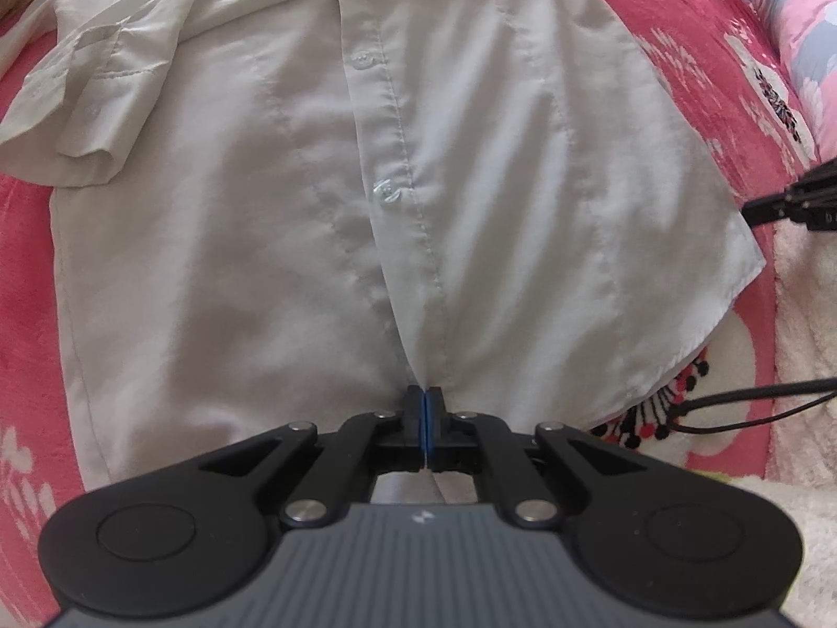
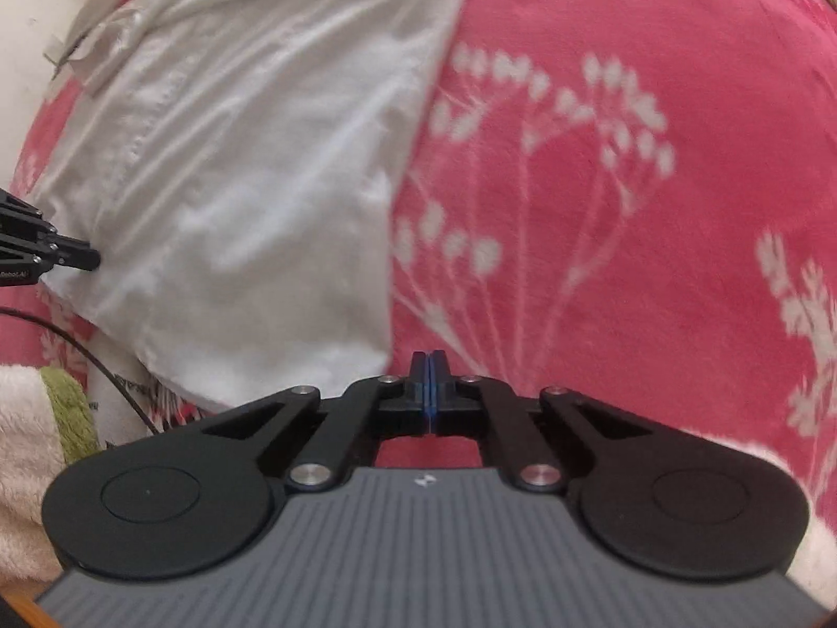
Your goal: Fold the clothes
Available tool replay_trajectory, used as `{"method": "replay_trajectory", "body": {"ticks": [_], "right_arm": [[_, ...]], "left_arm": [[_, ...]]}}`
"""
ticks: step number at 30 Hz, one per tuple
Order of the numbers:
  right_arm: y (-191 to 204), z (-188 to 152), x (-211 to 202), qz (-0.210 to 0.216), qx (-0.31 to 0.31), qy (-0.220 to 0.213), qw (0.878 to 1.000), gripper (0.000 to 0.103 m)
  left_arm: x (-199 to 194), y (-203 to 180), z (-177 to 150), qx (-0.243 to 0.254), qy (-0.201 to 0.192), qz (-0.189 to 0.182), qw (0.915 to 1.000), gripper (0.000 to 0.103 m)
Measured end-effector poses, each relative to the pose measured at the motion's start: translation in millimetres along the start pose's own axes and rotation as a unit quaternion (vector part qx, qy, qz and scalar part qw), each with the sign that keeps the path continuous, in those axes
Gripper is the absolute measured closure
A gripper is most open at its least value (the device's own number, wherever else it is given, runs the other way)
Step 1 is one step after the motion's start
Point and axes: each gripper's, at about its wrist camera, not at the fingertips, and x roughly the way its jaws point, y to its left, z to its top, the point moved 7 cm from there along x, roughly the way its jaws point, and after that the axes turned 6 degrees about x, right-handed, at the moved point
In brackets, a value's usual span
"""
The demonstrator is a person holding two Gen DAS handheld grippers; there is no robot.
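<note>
Your white shirt [image 1: 251, 240] loses its collar past the top edge, and its hem hides behind the left gripper [image 1: 426, 397].

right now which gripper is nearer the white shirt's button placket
Left. The left gripper is shut on the white shirt at the placket's bottom; the right gripper is shut, empty, over the pink blanket beside the shirt.
</note>
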Motion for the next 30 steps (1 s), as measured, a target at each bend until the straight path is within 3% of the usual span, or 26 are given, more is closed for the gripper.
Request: {"method": "replay_trajectory", "body": {"ticks": [2, 5, 6, 7, 9, 11, 12, 14, 23, 26, 28, 30], "right_arm": [[-4, -1, -1, 0.008, 0.021, 0.005, 1.0, 0.102], [-2, 4, -10, 0.058, 0.061, -0.015, 0.996, 0.099], [3, 5, -11, 0.071, 0.064, -0.013, 0.995, 0.088], [8, 6, -9, 0.073, 0.058, -0.01, 0.996, 0.069], [17, 5, 0, 0.061, 0.033, -0.003, 0.998, 0.057], [29, 0, 9, 0.051, -0.004, 0.007, 0.999, 0.072], [32, -1, 9, 0.043, -0.018, 0.008, 0.999, 0.099], [37, -4, 9, 0.029, -0.04, 0.01, 0.999, 0.103], [17, -15, 10, 0.048, 0.072, 0.032, 0.996, 0.1], [11, -13, -2, 0.041, 0.08, 0.008, 0.996, 0.088], [12, -12, -13, 0.031, 0.073, -0.013, 0.997, 0.075], [12, -12, -24, 0.026, 0.067, -0.036, 0.997, 0.072]], "left_arm": [[0, -1, 0, 0.003, 0.001, 0.0, 1.0, 0.102], [0, 0, 0, 0.005, 0.003, 0.001, 1.0, 0.102], [4, -5, 5, 0.005, 0.003, 0.002, 1.0, 0.102], [13, -17, 16, 0.003, 0.003, 0.002, 1.0, 0.102], [13, -16, 14, -0.001, 0.002, 0.001, 1.0, 0.102], [13, -14, 11, -0.006, -0.002, -0.002, 1.0, 0.102], [11, -10, 10, -0.009, -0.004, -0.004, 0.9999, 0.102], [10, -10, 8, -0.017, -0.007, -0.008, 0.9998, 0.102], [8, -7, 3, -0.018, -0.007, -0.014, 0.9997, 0.1], [4, -10, 0, -0.019, -0.012, -0.013, 0.9996, 0.095], [-1, -11, -3, -0.022, -0.019, -0.01, 0.9995, 0.083], [-7, -11, -6, -0.025, -0.025, -0.006, 0.9994, 0.074]]}}
